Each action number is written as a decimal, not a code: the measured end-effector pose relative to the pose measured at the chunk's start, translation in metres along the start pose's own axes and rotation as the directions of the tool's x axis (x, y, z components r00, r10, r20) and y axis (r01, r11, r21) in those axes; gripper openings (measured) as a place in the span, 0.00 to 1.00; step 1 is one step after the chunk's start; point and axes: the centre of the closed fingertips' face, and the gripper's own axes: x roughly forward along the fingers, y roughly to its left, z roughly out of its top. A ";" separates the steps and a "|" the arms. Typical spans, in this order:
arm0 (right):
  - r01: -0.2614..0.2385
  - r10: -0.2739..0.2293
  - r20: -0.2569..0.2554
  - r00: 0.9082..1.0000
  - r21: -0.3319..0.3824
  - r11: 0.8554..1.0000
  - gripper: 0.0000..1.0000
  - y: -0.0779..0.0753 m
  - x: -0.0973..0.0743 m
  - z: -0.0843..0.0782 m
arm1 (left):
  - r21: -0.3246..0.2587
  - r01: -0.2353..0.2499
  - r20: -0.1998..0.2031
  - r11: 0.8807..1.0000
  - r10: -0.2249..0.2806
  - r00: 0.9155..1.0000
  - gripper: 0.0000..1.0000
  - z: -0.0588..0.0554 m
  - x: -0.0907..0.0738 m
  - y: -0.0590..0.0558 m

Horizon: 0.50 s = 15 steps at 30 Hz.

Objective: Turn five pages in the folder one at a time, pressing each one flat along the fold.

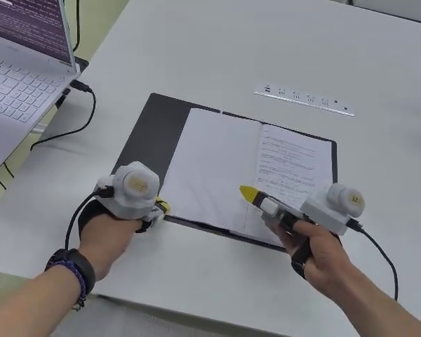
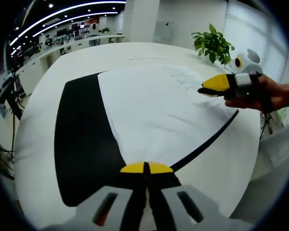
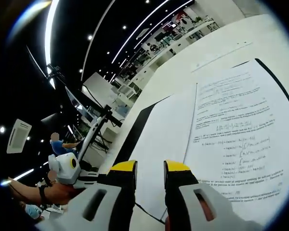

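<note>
Folder [image 1: 144, 133] lies open and flat on the white table [image 1: 266, 42], its black left cover bare. A blank page [image 1: 210, 168] is spread over the inner part of that cover, and a printed page [image 1: 295, 165] covers the folder's right half. My left gripper [image 1: 161, 206] sits at the folder's near left edge, just off the blank page's near corner. In the left gripper view its yellow tips [image 2: 145, 167] are pressed together over the black cover with nothing between them. My right gripper [image 1: 249, 194] is over the folder's fold, close to its near edge, with its yellow tip pointing towards the blank page. In the right gripper view its jaws [image 3: 150, 168] stand a narrow gap apart and grip nothing. I cannot tell whether they touch the paper. A laptop [image 1: 21, 63] stands well off the folder's far left corner, and a socket strip [image 1: 305, 98] is set in the table just beyond its far right corner.
</note>
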 end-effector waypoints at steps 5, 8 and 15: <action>0.004 -0.004 0.012 1.000 -0.005 1.000 0.15 -0.010 0.011 0.010 | -0.004 -0.005 -0.002 1.000 0.005 1.000 0.00 0.000 0.003 0.002; 0.012 -0.012 0.016 1.000 0.001 1.000 0.13 -0.019 0.019 0.015 | -0.006 -0.005 -0.004 1.000 0.005 1.000 0.00 0.000 0.003 0.002; 0.064 -0.063 0.034 0.997 -0.020 0.998 0.01 -0.041 0.026 0.023 | 0.012 -0.010 -0.013 1.000 0.010 1.000 0.00 0.000 0.002 0.001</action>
